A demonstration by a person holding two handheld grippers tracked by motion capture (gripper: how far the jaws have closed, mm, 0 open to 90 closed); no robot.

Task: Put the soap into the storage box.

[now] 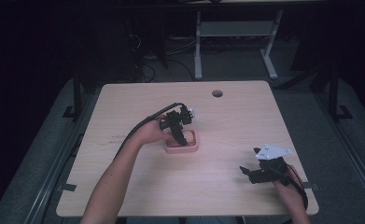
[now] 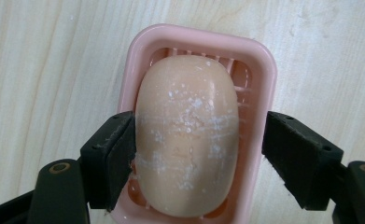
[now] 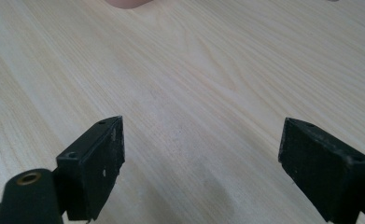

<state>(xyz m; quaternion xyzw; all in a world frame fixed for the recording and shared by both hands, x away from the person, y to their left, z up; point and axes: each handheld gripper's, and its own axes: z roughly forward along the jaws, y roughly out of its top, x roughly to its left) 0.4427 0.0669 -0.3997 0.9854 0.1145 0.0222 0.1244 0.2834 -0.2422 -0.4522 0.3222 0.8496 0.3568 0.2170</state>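
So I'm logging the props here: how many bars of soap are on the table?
1. The soap bar lies in the pink soap dish at mid-table, between the open jaws of the left gripper. The dish's floor under it is hidden.

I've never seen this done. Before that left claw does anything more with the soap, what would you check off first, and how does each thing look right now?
1. Soap lies inside the pink dish: ok.
2. Left gripper straddles the soap: ok.
3. Both pads touch the soap: not ok; one pad touches it, a gap shows beside the other.
4. Jaws clear of the dish rim: cannot tell.
5. Right gripper is away from the dish, open over bare table: ok.
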